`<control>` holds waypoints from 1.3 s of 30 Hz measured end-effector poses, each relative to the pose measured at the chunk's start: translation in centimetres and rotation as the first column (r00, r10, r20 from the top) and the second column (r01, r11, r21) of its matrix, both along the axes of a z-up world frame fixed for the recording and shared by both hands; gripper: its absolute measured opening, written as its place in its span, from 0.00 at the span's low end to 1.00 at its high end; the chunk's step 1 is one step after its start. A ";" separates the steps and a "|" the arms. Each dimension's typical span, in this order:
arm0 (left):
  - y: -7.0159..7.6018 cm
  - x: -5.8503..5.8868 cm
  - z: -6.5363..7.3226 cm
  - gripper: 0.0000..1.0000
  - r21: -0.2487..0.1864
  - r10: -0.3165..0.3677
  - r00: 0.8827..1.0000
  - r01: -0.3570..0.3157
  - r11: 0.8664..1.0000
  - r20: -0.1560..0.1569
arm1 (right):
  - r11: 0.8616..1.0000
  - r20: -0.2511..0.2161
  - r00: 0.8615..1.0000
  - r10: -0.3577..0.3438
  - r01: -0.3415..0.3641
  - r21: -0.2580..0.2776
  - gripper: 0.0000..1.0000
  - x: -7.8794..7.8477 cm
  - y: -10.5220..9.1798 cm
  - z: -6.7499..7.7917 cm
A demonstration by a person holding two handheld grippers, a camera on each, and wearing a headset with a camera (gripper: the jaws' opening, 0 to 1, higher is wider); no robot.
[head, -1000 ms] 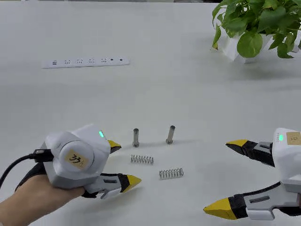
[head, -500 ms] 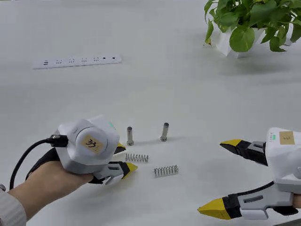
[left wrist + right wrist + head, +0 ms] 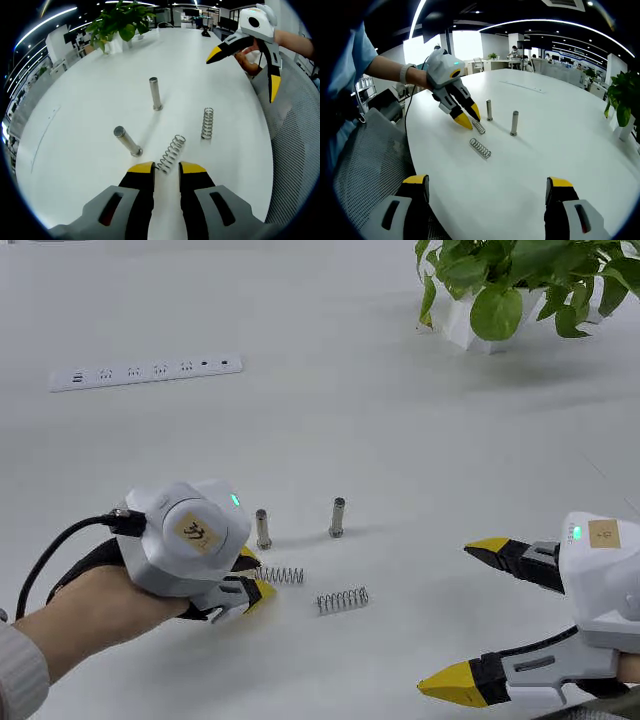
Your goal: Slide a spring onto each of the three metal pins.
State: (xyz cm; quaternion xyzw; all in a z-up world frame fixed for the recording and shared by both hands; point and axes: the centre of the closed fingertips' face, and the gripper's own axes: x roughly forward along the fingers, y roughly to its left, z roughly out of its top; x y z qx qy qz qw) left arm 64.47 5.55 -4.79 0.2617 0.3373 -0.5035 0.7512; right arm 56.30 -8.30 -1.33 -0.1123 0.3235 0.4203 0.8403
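Two metal pins (image 3: 262,528) (image 3: 338,517) stand upright on the white table. Two springs lie flat in front of them: one (image 3: 282,575) below the left pin, the other (image 3: 342,600) to its right. My left gripper (image 3: 253,574) is low on the table, its jaws narrowed but still apart, with the near end of the first spring (image 3: 170,154) between the yellow fingertips (image 3: 142,167). The left gripper (image 3: 167,168) has the pins (image 3: 127,142) (image 3: 155,93) ahead of it. My right gripper (image 3: 462,617) hovers wide open at the right, holding nothing. It (image 3: 487,181) faces the springs (image 3: 480,148).
A white power strip (image 3: 145,371) lies at the back left. A potted plant (image 3: 500,290) stands at the back right. Bare table (image 3: 400,440) lies between them and around the pins. The table's near edge runs just below both grippers.
My left gripper has slid right to the first spring, and its jaws have narrowed around the spring's end. The right gripper has stayed wide open in about the same place.
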 end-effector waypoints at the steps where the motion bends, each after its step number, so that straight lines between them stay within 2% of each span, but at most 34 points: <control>1: -0.1 0.0 0.0 0.15 0.005 -0.003 1.000 0.003 1.000 -0.003 | 1.000 -0.002 1.000 -0.001 0.001 0.002 0.97 0.0 0.0 0.0; 15: -0.4 -0.5 -0.3 0.10 0.086 -0.061 0.996 0.066 0.994 -0.057 | 1.000 -0.005 1.000 -0.002 0.002 0.013 0.96 -0.2 0.2 -0.2; 18: -0.4 -0.5 -0.4 0.10 0.115 -0.083 0.995 0.090 0.989 -0.063 | 1.000 -0.005 1.000 -0.002 0.002 0.013 0.96 -0.3 0.3 -0.2; 26: -0.4 -0.6 -0.5 0.10 0.187 -0.122 0.987 0.140 0.972 -0.105 | 1.000 -0.004 1.000 -0.001 0.001 0.016 0.95 -0.3 0.6 -0.2; 30: -0.3 -0.8 -0.5 0.10 0.205 -0.154 0.981 0.176 0.963 -0.121 | 1.000 -0.004 1.000 -0.001 0.002 0.018 0.95 -0.3 0.6 -0.2; 34: -0.4 -1.3 -0.5 0.16 0.212 -0.174 0.974 0.202 0.956 -0.143 | 1.000 -0.007 1.000 -0.002 0.002 0.016 0.95 -0.4 0.6 -0.3; 39: -0.2 -1.1 -0.6 0.12 0.230 -0.186 0.973 0.213 0.950 -0.134 | 1.000 -0.008 1.000 -0.002 0.002 0.016 0.95 -0.5 0.7 -0.3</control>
